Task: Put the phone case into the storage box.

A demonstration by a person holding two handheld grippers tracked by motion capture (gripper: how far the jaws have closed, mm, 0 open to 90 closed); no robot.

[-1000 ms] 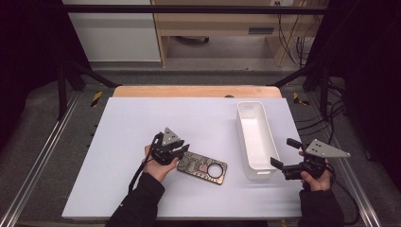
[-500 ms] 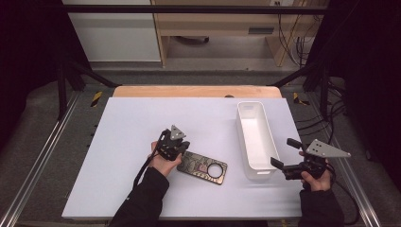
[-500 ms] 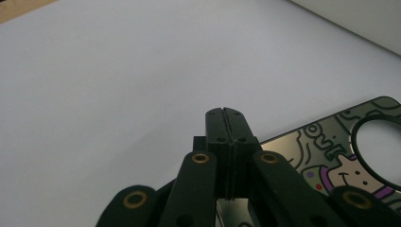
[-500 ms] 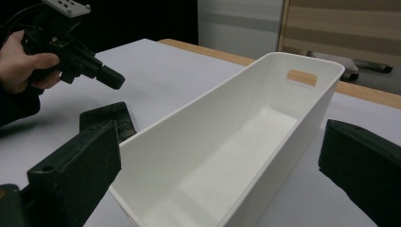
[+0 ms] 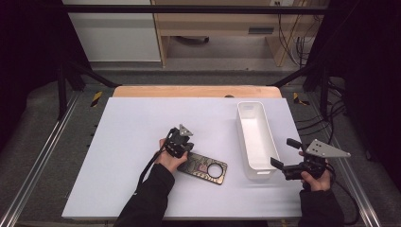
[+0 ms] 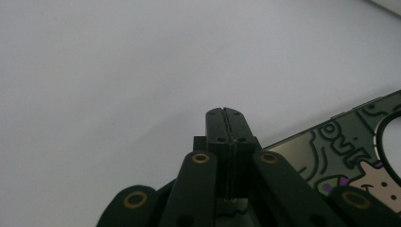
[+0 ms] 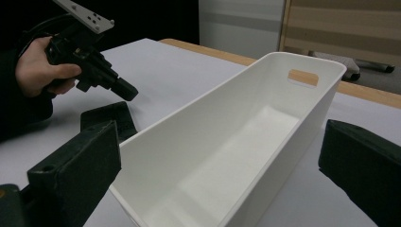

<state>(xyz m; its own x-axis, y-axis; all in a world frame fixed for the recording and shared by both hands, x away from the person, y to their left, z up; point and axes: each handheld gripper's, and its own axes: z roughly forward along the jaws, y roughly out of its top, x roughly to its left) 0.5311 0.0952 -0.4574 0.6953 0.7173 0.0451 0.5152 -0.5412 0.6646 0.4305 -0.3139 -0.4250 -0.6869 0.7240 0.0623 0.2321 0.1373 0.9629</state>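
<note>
Since the earlier frames the left gripper (image 5: pixel 182 142) has swung from pointing up the table to leaning down toward the phone case (image 5: pixel 202 166), and the right gripper (image 5: pixel 288 163) has stayed put. The case lies flat on the table (image 5: pixel 127 142), left of the bin (image 5: pixel 255 137) and nearer the person than the bin's middle, with its ringed end toward the bin. The left gripper sits at the case's far-left end, and in the left gripper view its fingers (image 6: pixel 226 127) are pressed together, empty, with the case (image 6: pixel 340 151) just beside them and slightly behind the tips. The right gripper waits at the bin's near end, its fingers (image 7: pixel 75 161) spread wide on either side of that end wall without touching it.

The likely trouble is the pick itself. The case is thin and flat, so closed fingers will only push it across the smooth table toward the bin. If they open late or come down on top of it, they may slide off the edge or tip it.
</note>
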